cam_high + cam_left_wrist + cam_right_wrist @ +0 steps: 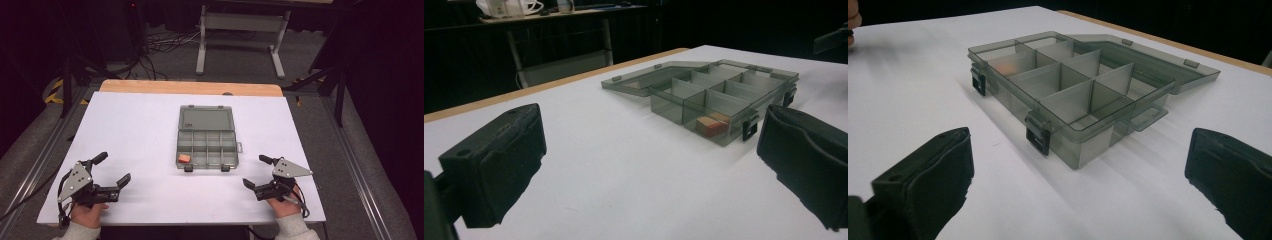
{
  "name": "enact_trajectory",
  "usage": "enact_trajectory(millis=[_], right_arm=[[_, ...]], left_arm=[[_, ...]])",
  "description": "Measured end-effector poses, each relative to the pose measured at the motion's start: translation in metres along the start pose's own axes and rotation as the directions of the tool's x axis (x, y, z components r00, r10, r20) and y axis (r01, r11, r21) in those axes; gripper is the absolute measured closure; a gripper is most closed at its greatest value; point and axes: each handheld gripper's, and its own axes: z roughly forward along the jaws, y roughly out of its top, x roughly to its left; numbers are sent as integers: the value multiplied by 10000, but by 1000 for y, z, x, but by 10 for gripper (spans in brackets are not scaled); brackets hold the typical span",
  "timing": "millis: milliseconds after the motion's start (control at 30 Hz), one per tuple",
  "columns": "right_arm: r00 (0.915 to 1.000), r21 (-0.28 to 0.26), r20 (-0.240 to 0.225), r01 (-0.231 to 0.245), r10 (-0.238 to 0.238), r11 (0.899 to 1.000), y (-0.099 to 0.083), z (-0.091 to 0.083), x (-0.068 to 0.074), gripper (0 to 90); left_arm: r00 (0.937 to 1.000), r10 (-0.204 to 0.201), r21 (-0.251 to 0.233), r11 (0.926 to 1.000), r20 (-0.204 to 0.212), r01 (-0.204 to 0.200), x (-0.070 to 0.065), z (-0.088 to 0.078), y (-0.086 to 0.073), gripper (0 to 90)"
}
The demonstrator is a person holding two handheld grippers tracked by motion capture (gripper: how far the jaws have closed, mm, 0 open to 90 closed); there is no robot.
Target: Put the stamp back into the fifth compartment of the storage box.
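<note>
White table [135, 130] wide around open organizer box [207, 149] (orange block [183, 158] inside); both tools spread apart, near front edge.

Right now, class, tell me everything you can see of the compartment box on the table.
The compartment box is a shallow organiser of smoky grey see-through plastic. Its hinged lid lies open flat on the table, on the side away from the person. Dividers split the tray into eight cells, four by two. Two dark latches hang on the near wall, and a small tab sticks out on its right side. One orange block sits in the near-left cell; the other cells look empty. No gripper touches it.
</note>
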Motion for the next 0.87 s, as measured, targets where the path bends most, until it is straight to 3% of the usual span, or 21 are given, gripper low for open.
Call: enact_trajectory(millis=[300,867], right_arm=[[10000,205,64,47,-48,9998,-1,3,1,1],[10000,-11,16,-50,50,10000,-1,1,0,1]], left_arm=[[9997,-234,-71,9997,-60,233,3,2,-4,1],[9999,-119,54,9999,-111,120,3,3,-5,3]])
